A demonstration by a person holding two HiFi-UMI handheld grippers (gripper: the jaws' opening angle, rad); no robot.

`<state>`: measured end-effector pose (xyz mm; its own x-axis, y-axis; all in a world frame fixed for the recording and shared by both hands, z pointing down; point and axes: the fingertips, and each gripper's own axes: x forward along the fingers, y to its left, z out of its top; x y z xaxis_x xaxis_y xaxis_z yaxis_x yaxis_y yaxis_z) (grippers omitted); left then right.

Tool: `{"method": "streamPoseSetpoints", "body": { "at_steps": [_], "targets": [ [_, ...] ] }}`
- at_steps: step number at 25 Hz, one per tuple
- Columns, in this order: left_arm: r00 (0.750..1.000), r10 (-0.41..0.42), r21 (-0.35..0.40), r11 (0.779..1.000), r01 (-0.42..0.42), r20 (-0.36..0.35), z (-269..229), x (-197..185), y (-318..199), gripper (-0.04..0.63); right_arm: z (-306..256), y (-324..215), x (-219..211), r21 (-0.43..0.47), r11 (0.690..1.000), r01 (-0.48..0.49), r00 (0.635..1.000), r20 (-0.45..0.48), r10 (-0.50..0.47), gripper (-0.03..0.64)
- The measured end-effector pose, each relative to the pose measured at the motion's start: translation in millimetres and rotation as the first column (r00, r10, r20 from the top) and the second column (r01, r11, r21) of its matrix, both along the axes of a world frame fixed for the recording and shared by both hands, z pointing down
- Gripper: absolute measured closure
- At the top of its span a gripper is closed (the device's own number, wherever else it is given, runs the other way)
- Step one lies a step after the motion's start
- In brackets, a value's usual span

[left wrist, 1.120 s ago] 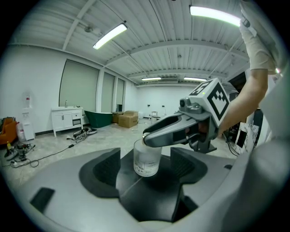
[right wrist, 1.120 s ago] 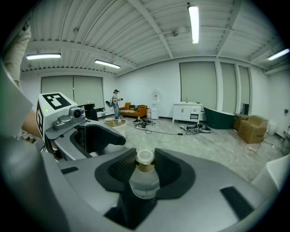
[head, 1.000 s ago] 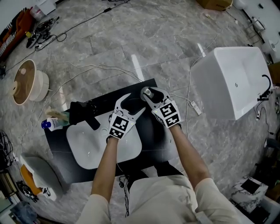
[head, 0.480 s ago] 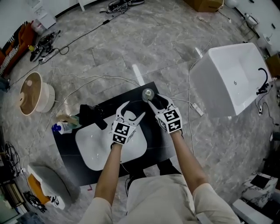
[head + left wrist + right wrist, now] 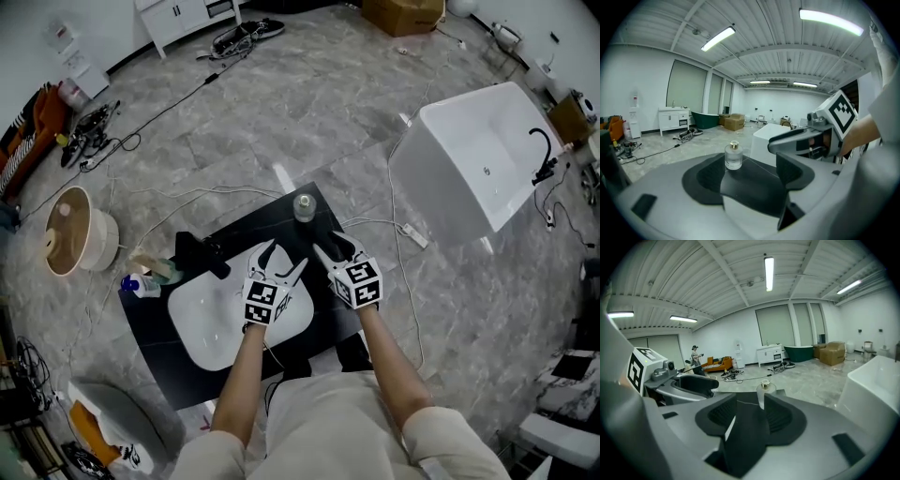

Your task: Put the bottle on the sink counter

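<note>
- Standing upright near the far edge of the black sink counter (image 5: 267, 225), the bottle (image 5: 304, 207) touches neither tool.
- Jaws of the right gripper (image 5: 335, 247) have just been opening and stand wide with nothing between them; the bottle seems just beyond its tips.
- Jaws of the left gripper (image 5: 281, 260) stand wide and empty.

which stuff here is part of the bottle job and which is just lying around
Job: glass bottle; black sink counter under it; right gripper, jaws just opened, empty; left gripper, open.
Lying about: white bathtub; cardboard box; floor cables.
</note>
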<state>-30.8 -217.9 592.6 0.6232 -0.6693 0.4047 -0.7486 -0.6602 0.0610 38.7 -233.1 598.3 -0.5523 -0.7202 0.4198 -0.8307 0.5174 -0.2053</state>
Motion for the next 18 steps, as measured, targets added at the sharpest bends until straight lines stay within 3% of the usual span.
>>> {"method": "streamPoseSetpoints", "body": {
  "at_steps": [9, 18],
  "targets": [
    [0.998, -0.044, 0.002, 0.999, 0.044, -0.042, -22, -1, 25, 0.249, -9, 40, 15, -0.019, 0.988, -0.152, 0.986, 0.061, 0.153, 0.433],
    [0.998, -0.046, 0.016, 0.999, 0.047, -0.049, -32, -7, 46, 0.249, -20, 71, 24, -0.002, 0.974, -0.227, 0.972, 0.064, 0.226, 0.433]
  ]
}}
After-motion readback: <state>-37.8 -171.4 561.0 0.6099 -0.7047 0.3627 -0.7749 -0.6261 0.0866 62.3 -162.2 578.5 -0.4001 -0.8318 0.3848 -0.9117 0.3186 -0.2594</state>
